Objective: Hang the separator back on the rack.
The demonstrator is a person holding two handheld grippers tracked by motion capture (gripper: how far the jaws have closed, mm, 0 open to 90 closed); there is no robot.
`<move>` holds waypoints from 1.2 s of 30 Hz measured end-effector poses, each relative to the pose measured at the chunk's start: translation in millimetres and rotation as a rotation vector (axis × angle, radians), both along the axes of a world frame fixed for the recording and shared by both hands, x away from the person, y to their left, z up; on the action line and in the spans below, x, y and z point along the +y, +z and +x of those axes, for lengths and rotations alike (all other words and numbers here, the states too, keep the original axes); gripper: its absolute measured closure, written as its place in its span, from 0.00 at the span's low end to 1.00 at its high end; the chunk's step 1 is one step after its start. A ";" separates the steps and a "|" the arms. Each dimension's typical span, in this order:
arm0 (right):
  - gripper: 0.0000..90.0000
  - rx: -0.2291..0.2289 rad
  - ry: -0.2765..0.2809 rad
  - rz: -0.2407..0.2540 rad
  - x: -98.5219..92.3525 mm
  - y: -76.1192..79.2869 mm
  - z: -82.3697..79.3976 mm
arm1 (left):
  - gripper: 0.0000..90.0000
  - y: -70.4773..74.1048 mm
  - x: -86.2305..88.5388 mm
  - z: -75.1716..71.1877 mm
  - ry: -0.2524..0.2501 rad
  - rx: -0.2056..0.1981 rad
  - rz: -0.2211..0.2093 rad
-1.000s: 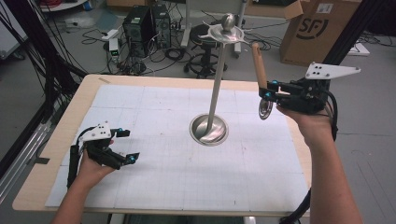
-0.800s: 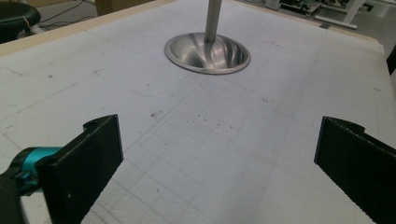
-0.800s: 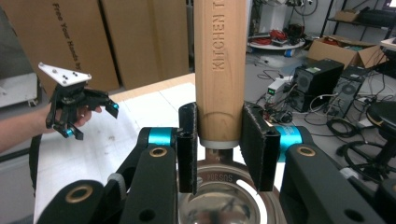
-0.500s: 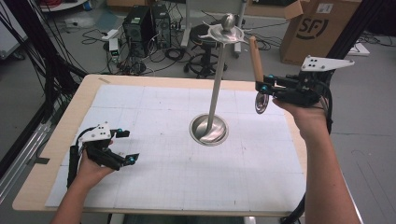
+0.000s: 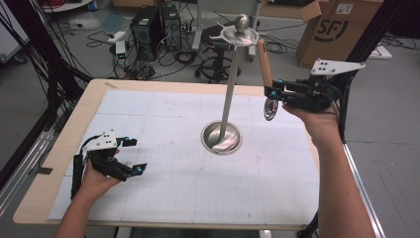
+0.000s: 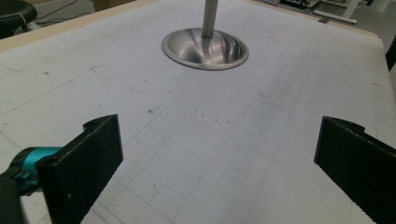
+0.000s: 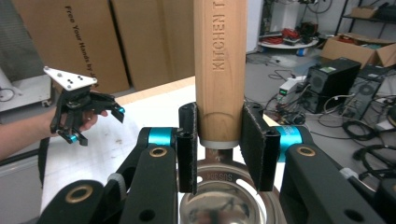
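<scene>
Wooden and round, the handle [image 7: 220, 65] of a kitchen utensil [image 5: 267, 82] is sitting clamped between the jaws of the right gripper [image 7: 219, 144], which are pressing on its lower end just above the metal collar. Stamped lettering is running up the wood. Below the jaws, the utensil's shiny metal head [image 7: 224, 200] is hanging, a round steel piece, though its exact kind is hard to tell. From the high view, the right gripper [image 5: 277, 94] is holding the utensil in the air over the right edge of the table [image 5: 94, 99], with the handle pointing up and leaning slightly away from the person, and the head [image 5: 270, 109] hanging below.

Near it, a steel stand [image 5: 229, 84] is rising from a round base [image 5: 221, 139] at the middle of the gridded mat [image 5: 173, 163]; its top, with short arms and a ball, is standing just left of the handle's tip, not touching it as far as can be seen.

At the near left of the mat, the left gripper [image 5: 134, 154] is resting low in the person's hand, jaws spread wide with nothing between them. In its own view, the two black jaws are standing far apart over bare mat, with the base [image 6: 204, 48] ahead.
</scene>
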State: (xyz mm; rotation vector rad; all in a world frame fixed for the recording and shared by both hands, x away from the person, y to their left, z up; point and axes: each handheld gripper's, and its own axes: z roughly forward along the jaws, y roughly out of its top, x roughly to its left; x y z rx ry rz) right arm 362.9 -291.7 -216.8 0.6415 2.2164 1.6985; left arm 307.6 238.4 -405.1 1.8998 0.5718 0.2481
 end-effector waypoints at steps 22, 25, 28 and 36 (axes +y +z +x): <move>0.76 0.037 0.002 -0.030 24.8 -8.1 13.2 | 0.02 -0.3 0.4 -2.2 0.002 0.001 0.005; 0.76 0.041 0.004 -0.030 26.4 -8.4 14.4 | 0.02 -0.9 -0.5 -2.1 -0.002 0.004 0.008; 0.76 0.045 -0.001 -0.037 26.9 -7.6 14.3 | 0.02 -1.2 -1.3 -2.1 -0.006 0.002 0.012; 0.75 0.044 -0.011 -0.045 28.1 -7.0 16.0 | 0.02 -0.9 0.3 -1.7 -0.002 0.007 0.004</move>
